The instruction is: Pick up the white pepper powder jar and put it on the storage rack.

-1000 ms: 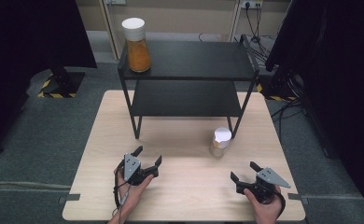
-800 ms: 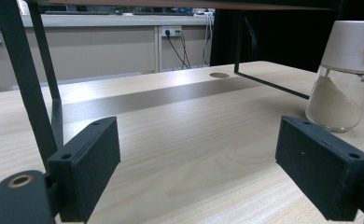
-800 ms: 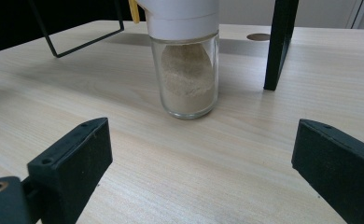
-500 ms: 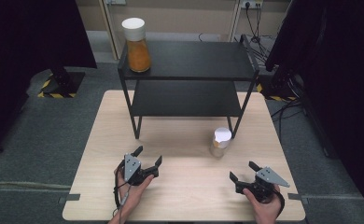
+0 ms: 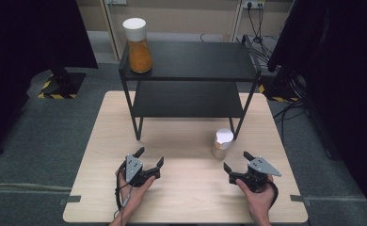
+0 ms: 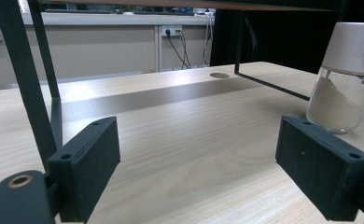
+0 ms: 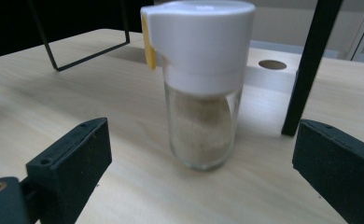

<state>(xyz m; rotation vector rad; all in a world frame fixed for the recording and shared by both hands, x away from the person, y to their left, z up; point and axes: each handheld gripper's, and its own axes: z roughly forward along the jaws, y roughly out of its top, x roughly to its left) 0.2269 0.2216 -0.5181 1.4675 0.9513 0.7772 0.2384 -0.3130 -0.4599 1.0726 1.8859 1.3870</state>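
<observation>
The glass shaker jar point(image 7: 201, 88) of pale powder, white-capped, was seen upright on the table point(image 5: 181, 141), just ahead of the right gripper point(image 5: 240, 162), whose fingers point(image 7: 73, 158) were spread wide and empty. The left gripper point(image 5: 149, 158) was likewise held wide open, the jar well off to its right.

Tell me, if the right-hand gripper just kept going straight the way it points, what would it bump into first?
Most likely the small glass jar with the white lid. In the right gripper view it stands upright on the table, centred between the open jaws of the right gripper, with nothing in front of it.
</observation>
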